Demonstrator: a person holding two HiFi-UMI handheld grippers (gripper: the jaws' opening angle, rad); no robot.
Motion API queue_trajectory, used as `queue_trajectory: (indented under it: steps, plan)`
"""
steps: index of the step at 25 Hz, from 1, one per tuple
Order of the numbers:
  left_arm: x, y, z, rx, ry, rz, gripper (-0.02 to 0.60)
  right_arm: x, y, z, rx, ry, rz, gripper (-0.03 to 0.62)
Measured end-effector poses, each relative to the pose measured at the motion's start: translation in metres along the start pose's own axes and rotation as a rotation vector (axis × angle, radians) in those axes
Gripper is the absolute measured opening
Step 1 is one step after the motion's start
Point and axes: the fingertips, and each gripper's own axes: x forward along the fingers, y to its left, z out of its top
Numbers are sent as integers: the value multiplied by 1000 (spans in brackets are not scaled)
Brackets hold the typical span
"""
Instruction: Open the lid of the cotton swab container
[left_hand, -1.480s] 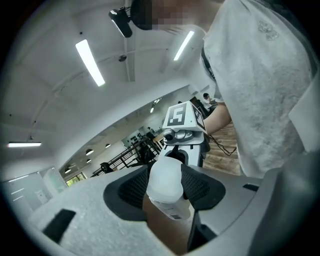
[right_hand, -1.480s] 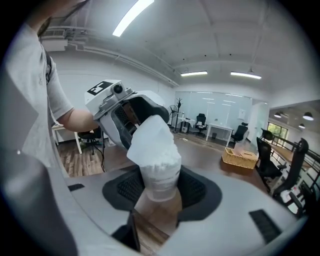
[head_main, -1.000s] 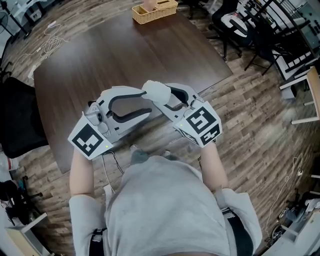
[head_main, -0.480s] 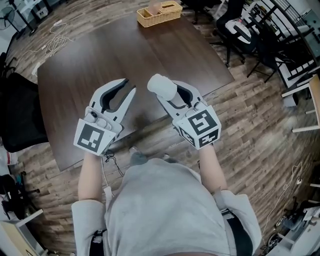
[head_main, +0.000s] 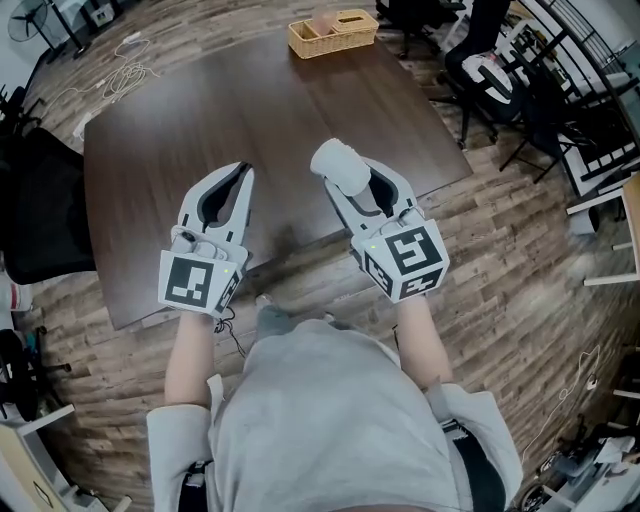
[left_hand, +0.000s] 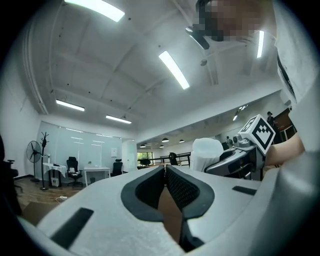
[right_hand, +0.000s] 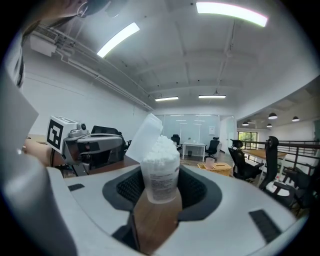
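The cotton swab container (right_hand: 160, 170) is a clear round tub packed with white swabs, upright between the jaws of my right gripper (right_hand: 160, 187), which is shut on it. Its lid (right_hand: 144, 136) is flipped up and leans to the left, still joined at the rim. In the head view the container (head_main: 340, 165) shows as a white cylinder at the tips of the right gripper (head_main: 352, 185), above the table's near edge. My left gripper (head_main: 243, 175) hangs apart to the left; its jaws have just been closing and now meet with nothing between them. The left gripper (left_hand: 165, 172) sees the container (left_hand: 206, 152) to its right.
A dark wooden table (head_main: 200, 110) stretches ahead, with a wicker basket (head_main: 332, 32) at its far edge. Black office chairs (head_main: 490, 60) stand at the right, a dark chair (head_main: 35, 215) at the left. Cables lie on the wood floor (head_main: 110, 55).
The left gripper has let go of the container's top, swung away to the left and closed its jaws. The right gripper has drifted slightly right with the container.
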Motion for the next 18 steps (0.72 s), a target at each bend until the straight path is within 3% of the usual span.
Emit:
queue_trajectory:
  steps: [18]
  plan:
    - [-41, 0, -6, -57, 10, 197, 20, -33, -4, 8, 6, -71, -37, 192]
